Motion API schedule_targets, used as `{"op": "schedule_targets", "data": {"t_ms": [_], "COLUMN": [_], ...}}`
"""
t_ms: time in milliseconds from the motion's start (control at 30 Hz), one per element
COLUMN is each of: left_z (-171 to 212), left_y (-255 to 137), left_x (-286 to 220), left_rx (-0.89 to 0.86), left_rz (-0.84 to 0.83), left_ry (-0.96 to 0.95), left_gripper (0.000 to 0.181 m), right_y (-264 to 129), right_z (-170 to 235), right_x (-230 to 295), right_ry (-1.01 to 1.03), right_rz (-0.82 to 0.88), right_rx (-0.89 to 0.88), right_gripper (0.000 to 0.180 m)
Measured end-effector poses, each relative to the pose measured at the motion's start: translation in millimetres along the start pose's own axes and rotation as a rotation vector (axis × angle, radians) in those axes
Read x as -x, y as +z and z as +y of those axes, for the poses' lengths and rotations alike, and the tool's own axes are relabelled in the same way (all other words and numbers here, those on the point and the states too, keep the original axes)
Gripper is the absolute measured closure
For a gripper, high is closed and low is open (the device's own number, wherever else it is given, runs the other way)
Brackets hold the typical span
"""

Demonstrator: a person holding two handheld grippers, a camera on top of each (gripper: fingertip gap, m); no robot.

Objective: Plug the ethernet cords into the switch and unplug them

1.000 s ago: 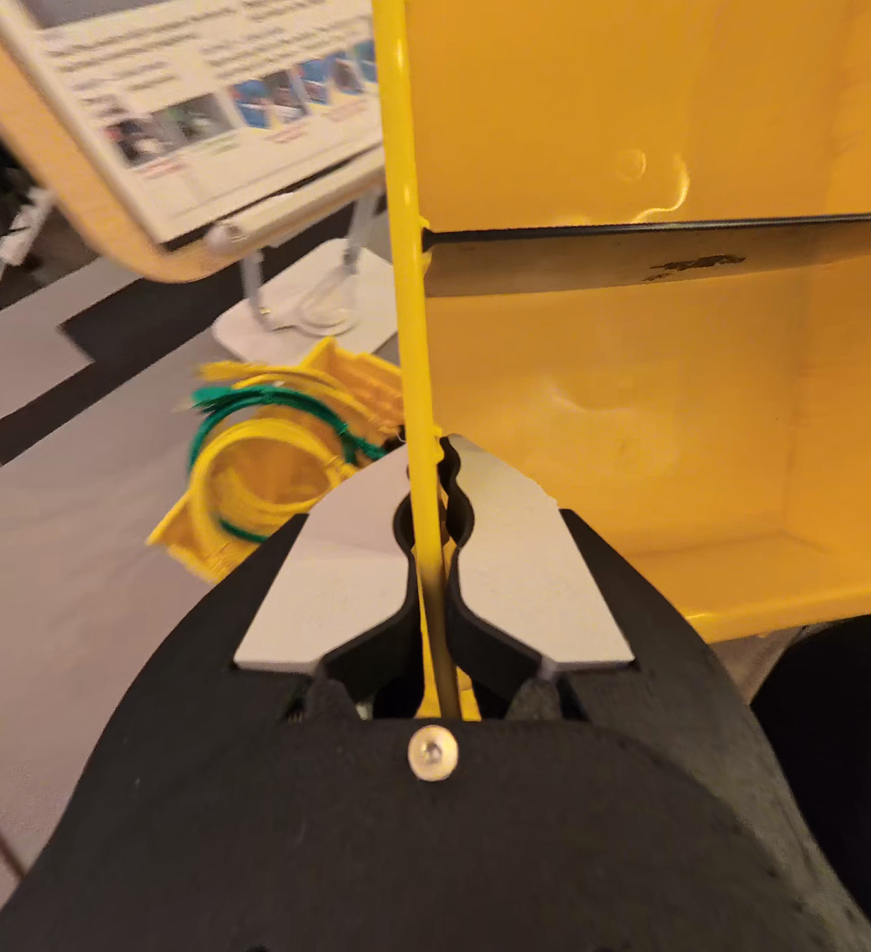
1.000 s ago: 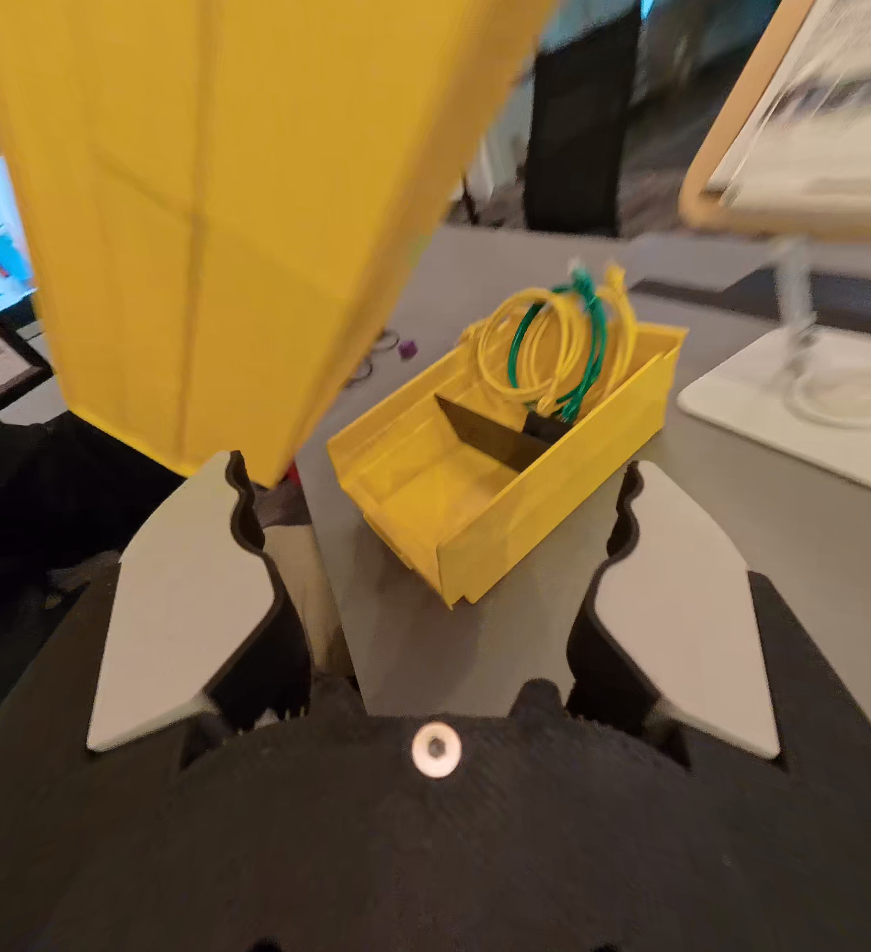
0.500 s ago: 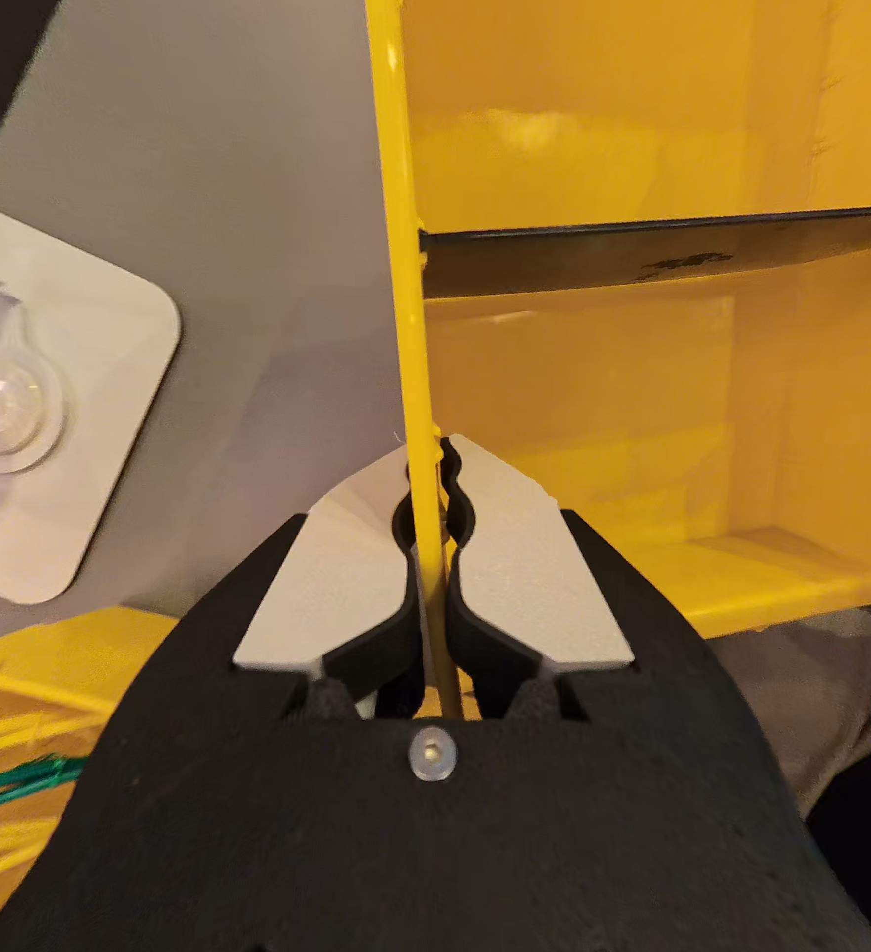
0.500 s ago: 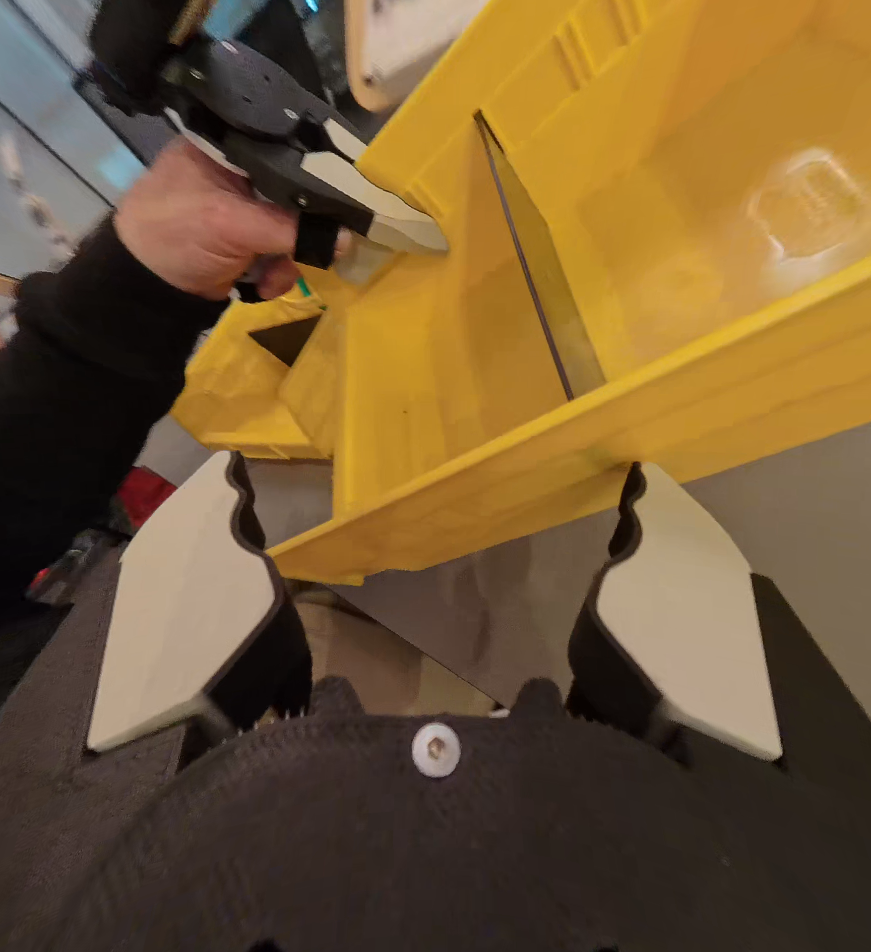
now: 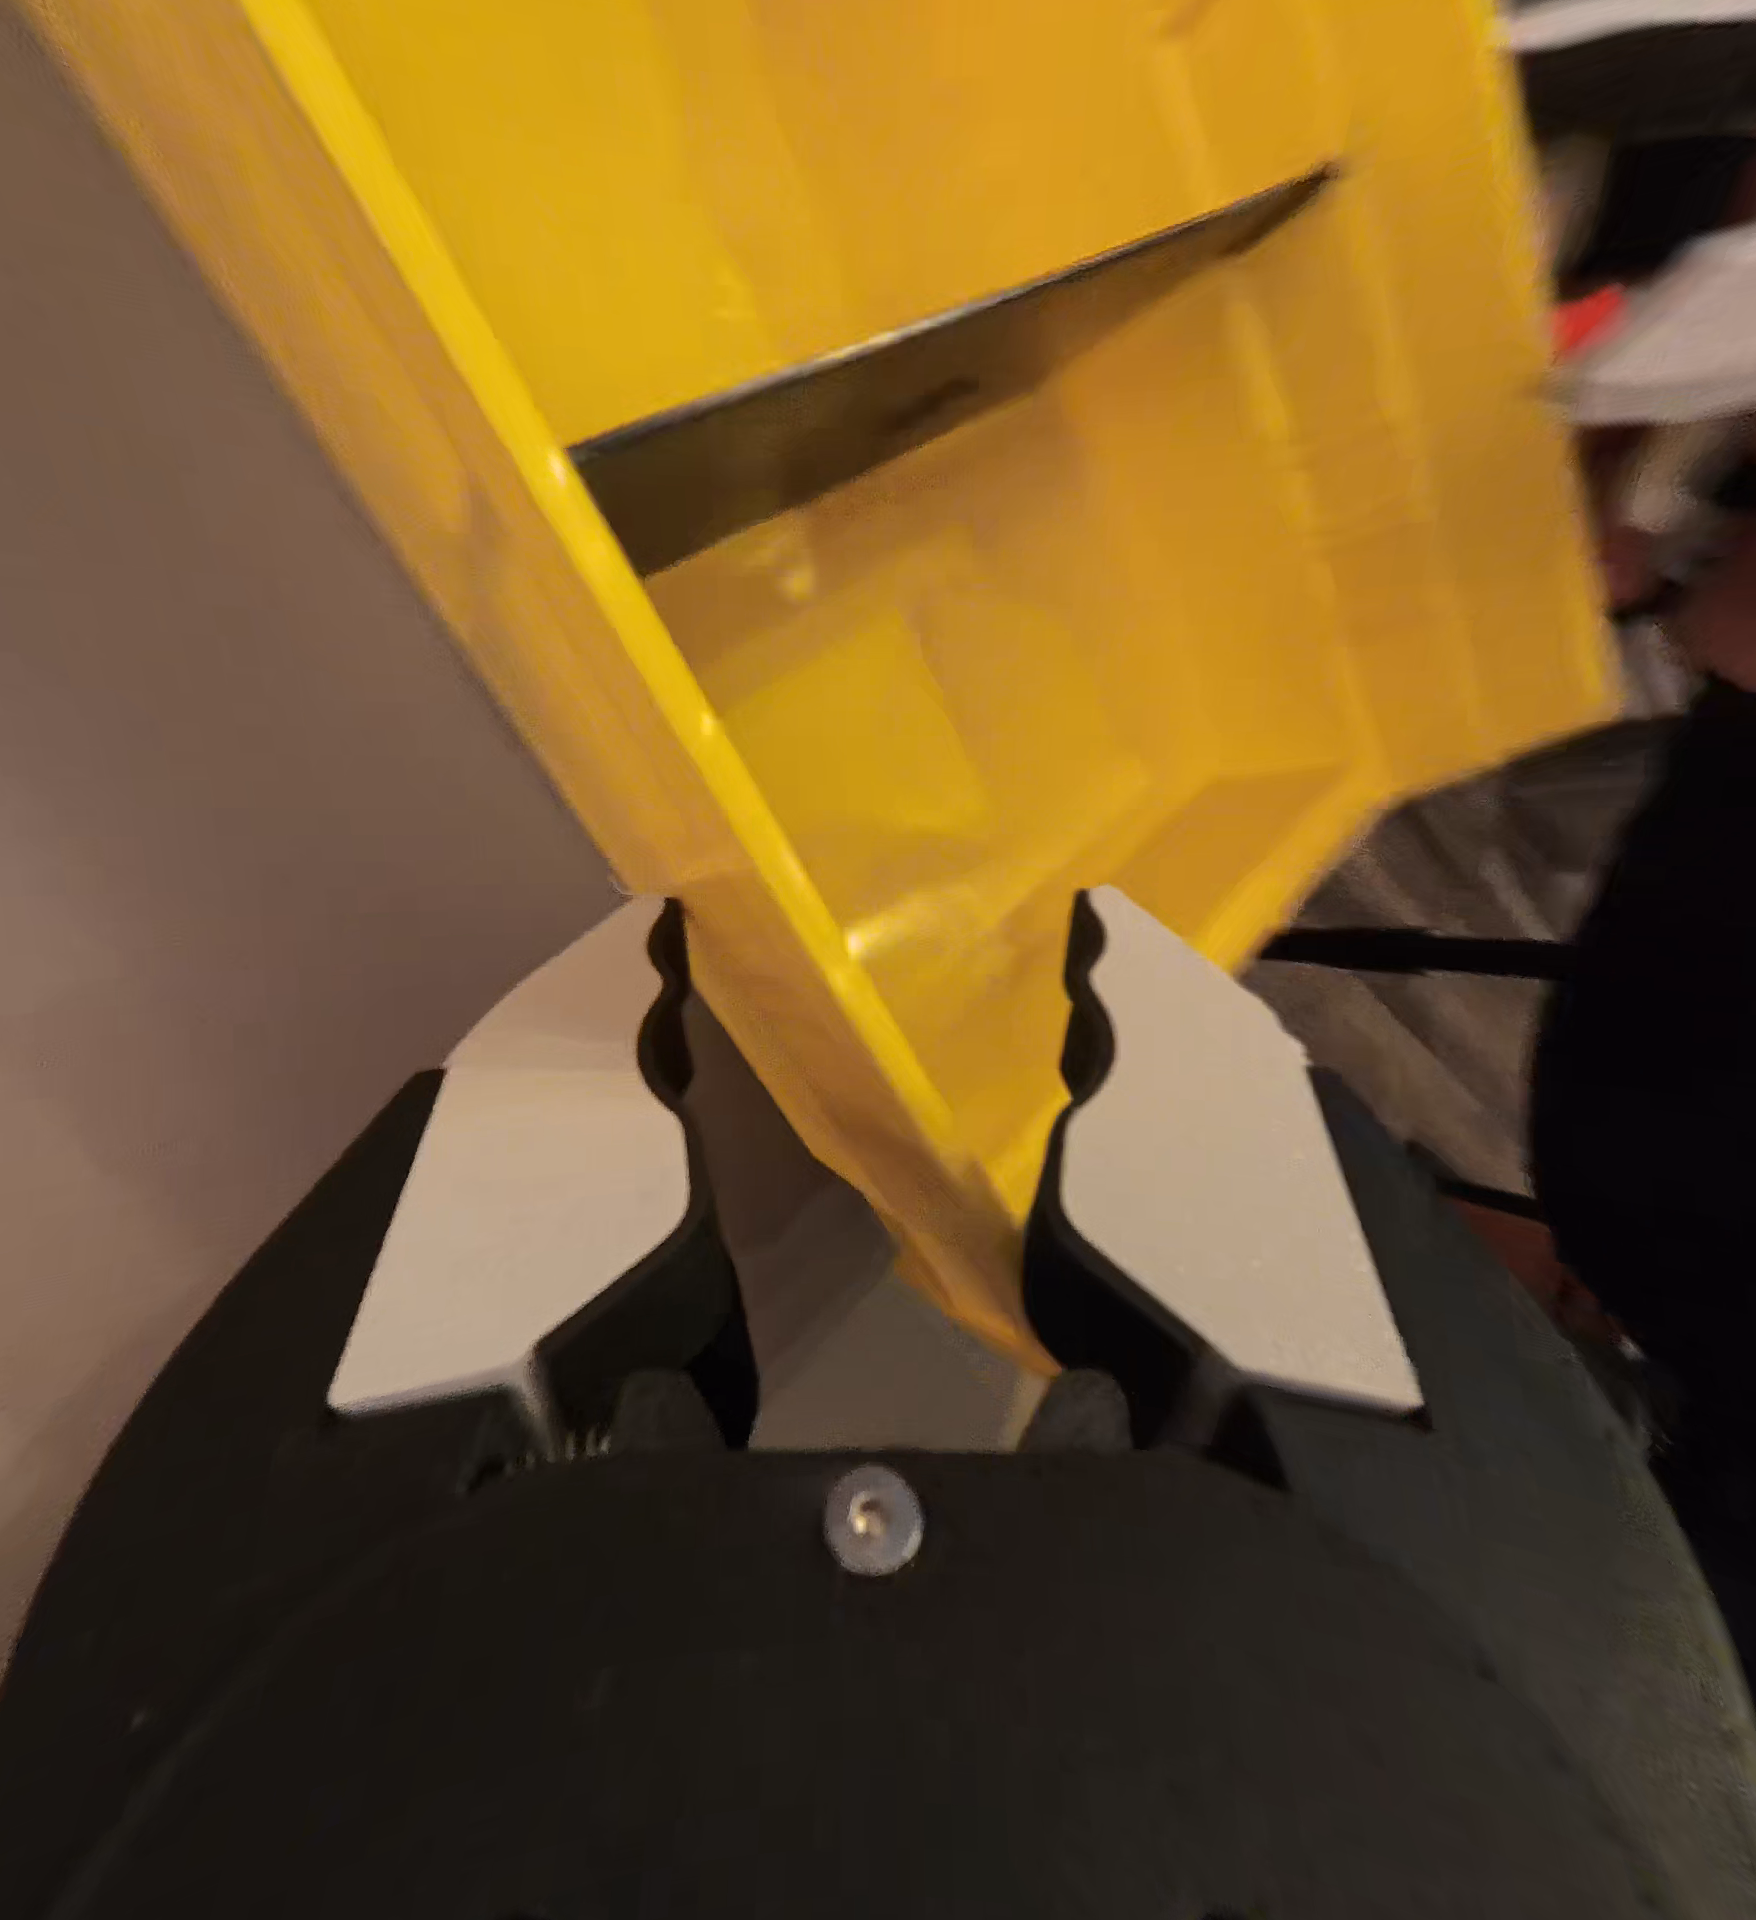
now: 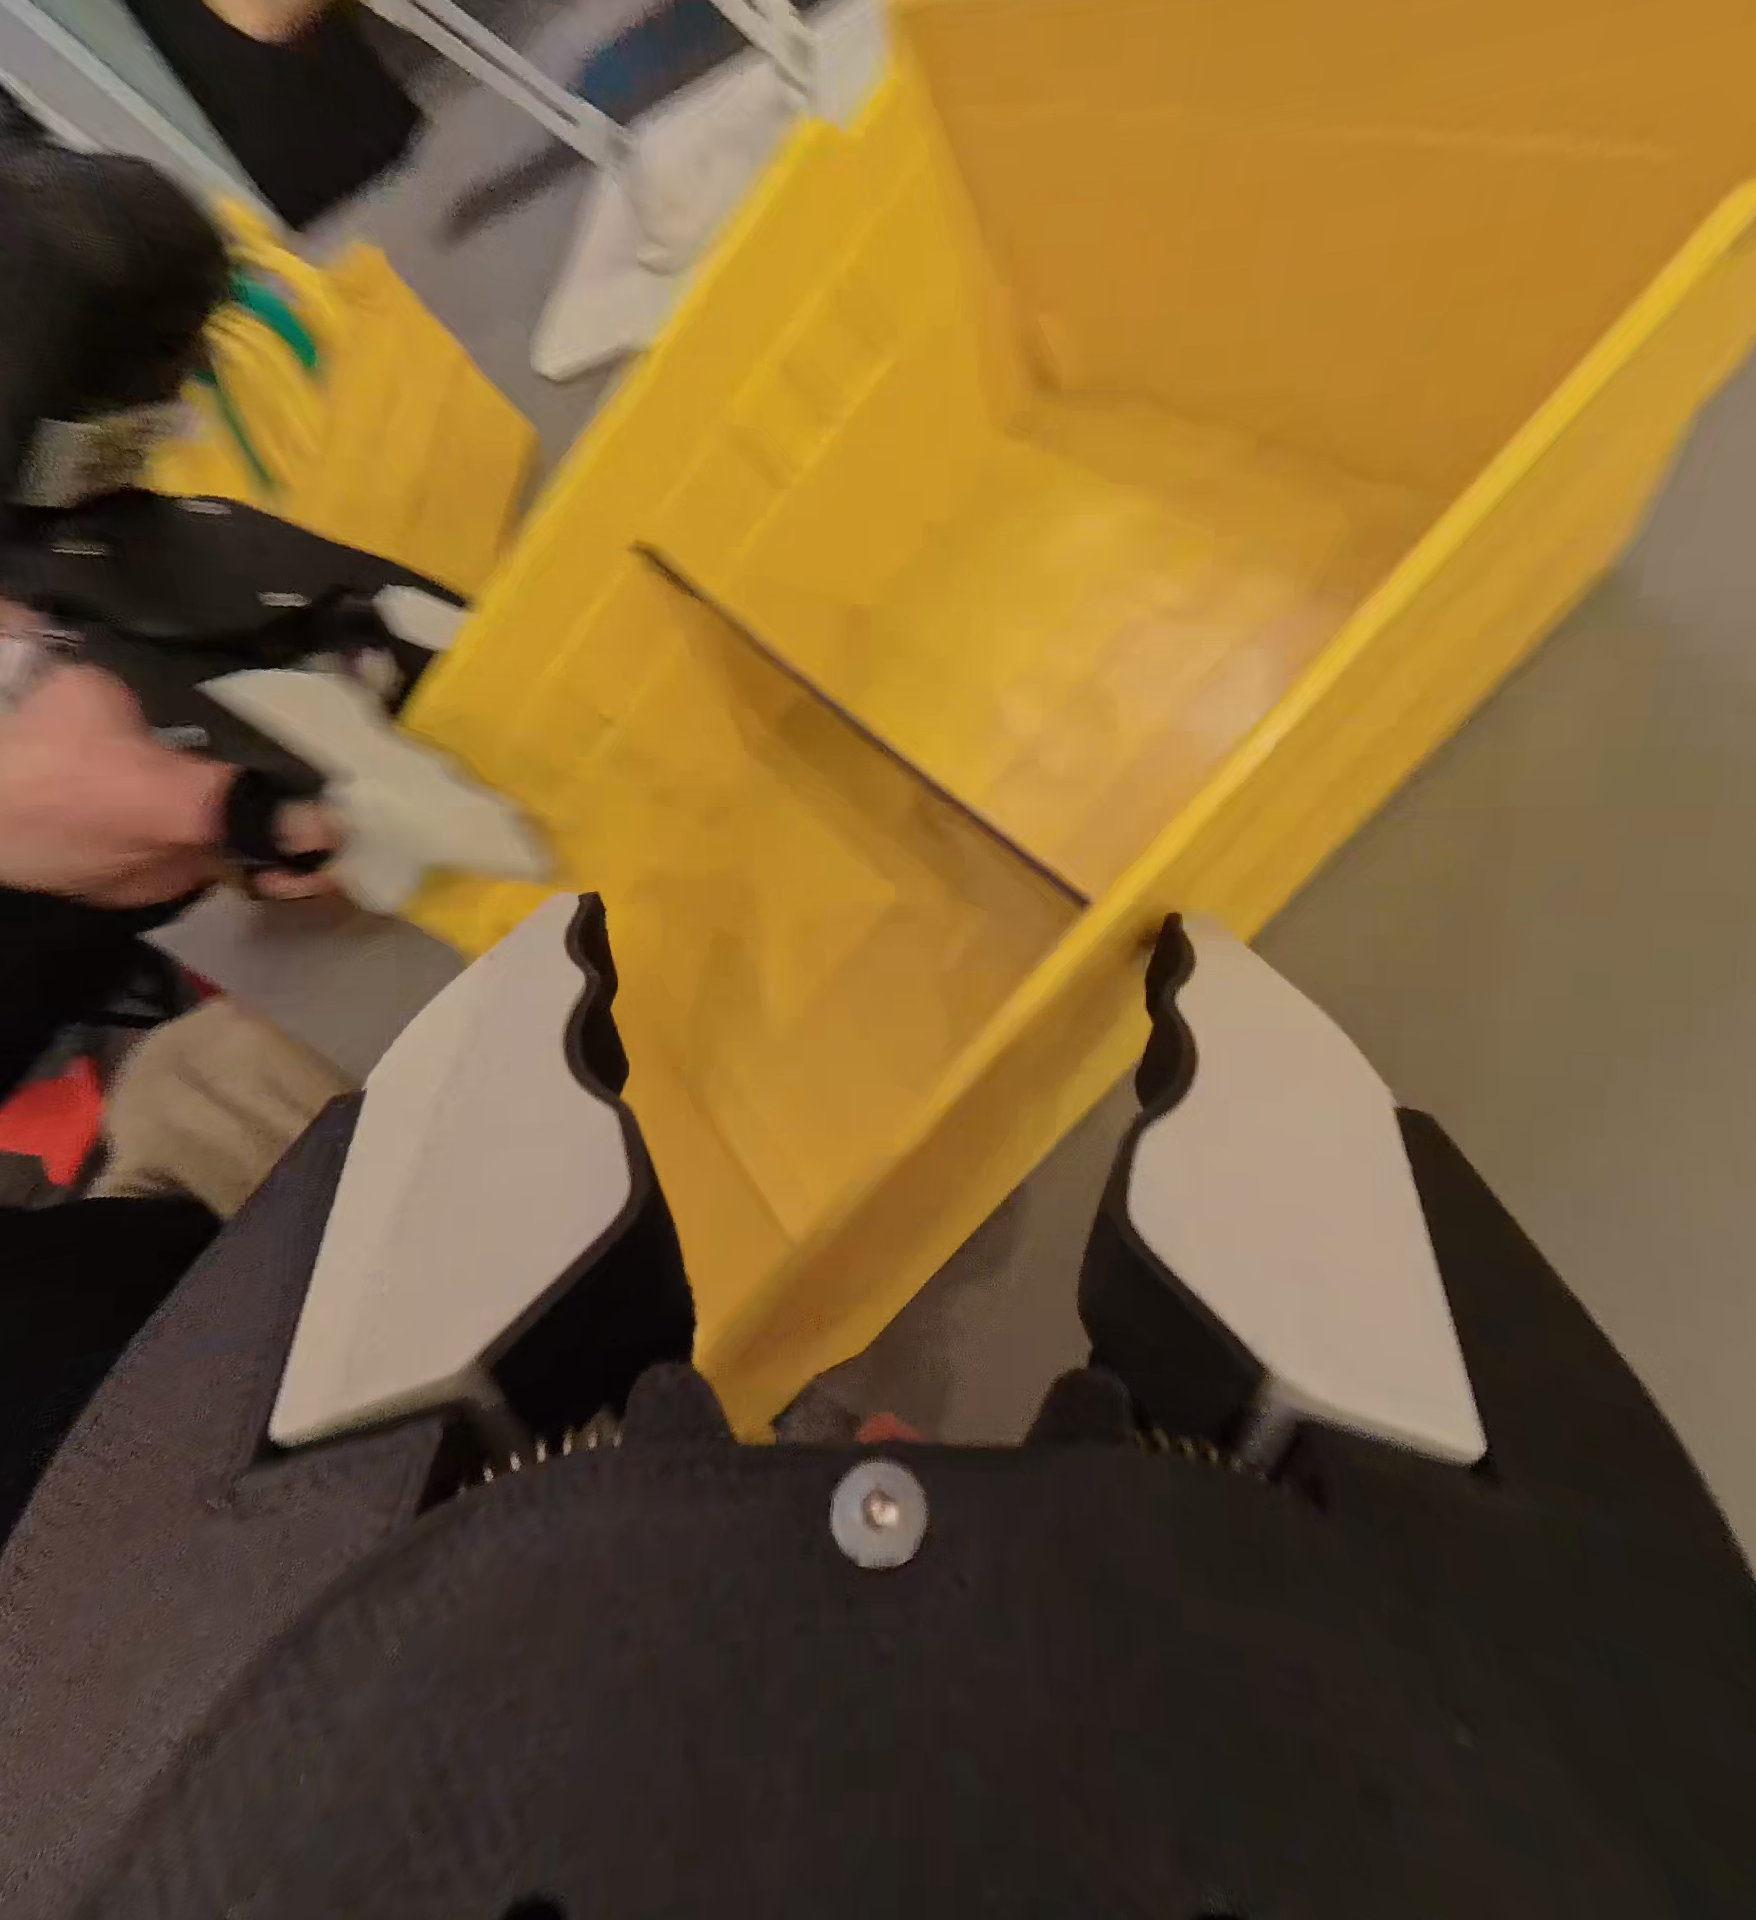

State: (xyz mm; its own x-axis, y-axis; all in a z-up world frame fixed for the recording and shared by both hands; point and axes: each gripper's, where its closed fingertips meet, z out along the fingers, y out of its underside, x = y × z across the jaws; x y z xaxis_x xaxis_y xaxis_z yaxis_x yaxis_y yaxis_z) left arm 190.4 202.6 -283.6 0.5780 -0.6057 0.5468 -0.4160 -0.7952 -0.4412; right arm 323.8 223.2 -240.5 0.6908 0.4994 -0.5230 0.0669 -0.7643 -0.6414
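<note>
Both sets of jaws stand apart. On my left gripper [image 5: 879, 1060] the fingers straddle a corner of the yellow bin [image 5: 957, 312], whose side wall runs down from the upper left of the frame into the gap and meets the inner face of the right-hand finger; I cannot tell whether it touches the other one. A dark divider [image 5: 905, 416] crosses the bin's inside. Grey table [image 5: 126, 727] fills the left of that frame.

On my right gripper [image 6: 879, 1081] the bin's near wall [image 6: 1217, 790] slants from the upper right down into the gap, close to the right-hand fingertip [image 6: 1258, 1039]. At mid-left of this frame I see the left gripper [image 6: 375, 727] at the bin's far corner, blurred, with a hand [image 6: 74, 790] behind it.

Yellow and green cords [image 6: 261, 343] lie in a second bin [image 6: 417, 436] at upper left, blurred. I see no switch in either frame.
</note>
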Motion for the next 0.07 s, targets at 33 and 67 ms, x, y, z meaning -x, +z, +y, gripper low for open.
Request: {"op": "schedule_targets", "data": {"t_ms": [33,67], "left_z": [0.2,2.2], "left_y": [2.6,3.0], "left_x": [-13.4,-20.8], "left_rx": [0.01,0.024], "left_rz": [0.041,0.048], "left_ry": [0.022,0.051], "left_gripper": [0.104,0.105], "right_y": [1.1,1.6], "right_z": [1.0,-0.2], "right_x": [-13.6,-22.5], "right_ry": [-0.006,-0.017], "right_rz": [0.048,0.083], "right_rx": [0.029,0.041], "right_gripper": [0.083,0.084]}}
